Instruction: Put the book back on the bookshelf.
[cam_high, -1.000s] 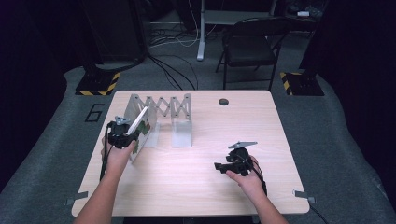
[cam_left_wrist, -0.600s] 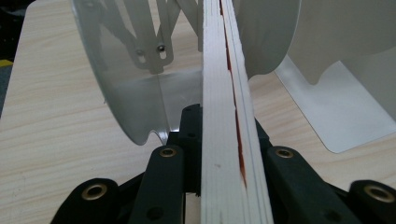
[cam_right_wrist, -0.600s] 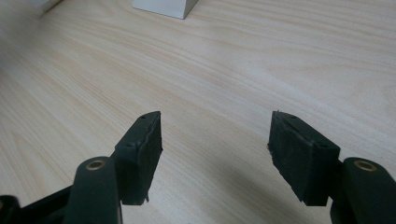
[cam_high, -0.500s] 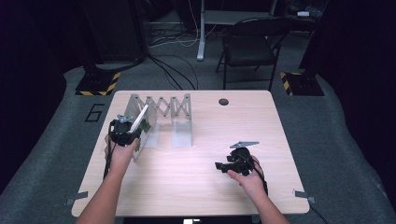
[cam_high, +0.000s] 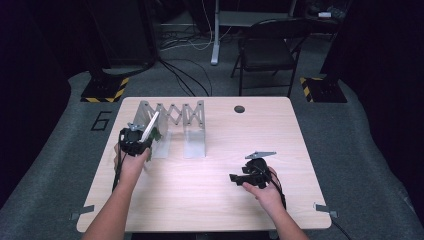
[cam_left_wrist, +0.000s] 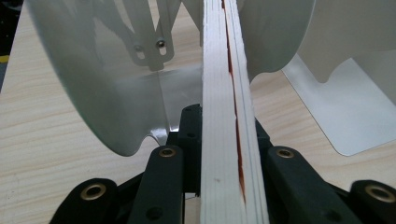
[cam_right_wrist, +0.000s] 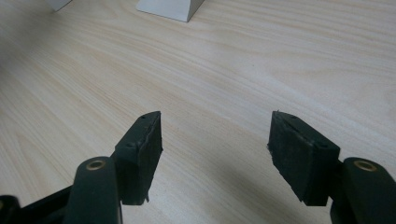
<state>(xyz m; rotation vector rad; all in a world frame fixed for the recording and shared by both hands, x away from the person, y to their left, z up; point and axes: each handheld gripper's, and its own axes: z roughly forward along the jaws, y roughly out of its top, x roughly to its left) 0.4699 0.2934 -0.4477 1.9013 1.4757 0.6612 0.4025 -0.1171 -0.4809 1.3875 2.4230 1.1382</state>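
A grey metal accordion rack (cam_high: 172, 117) with upright dividers stands at the table's far left. My left gripper (cam_high: 140, 140) is shut on a thin white book (cam_high: 149, 127), which tilts at the rack's left end. In the left gripper view the book (cam_left_wrist: 219, 93) runs edge-on up between the jaws of my left gripper (cam_left_wrist: 226, 156), with a red streak in its pages, and points between two dividers (cam_left_wrist: 102, 70). My right gripper (cam_high: 238, 178) lies low on the table at the right, open. In its own view my right gripper (cam_right_wrist: 215, 140) has bare wood between its pads.
The wooden table (cam_high: 200, 200) has a round cable hole (cam_high: 239, 108) near its far edge. A rack foot (cam_right_wrist: 170, 8) shows at the top of the right gripper view. Beyond the table stand a folding chair (cam_high: 265, 55) and floor cables.
My left gripper with the book has shifted slightly right, closer to the rack. The right gripper has stayed in place.
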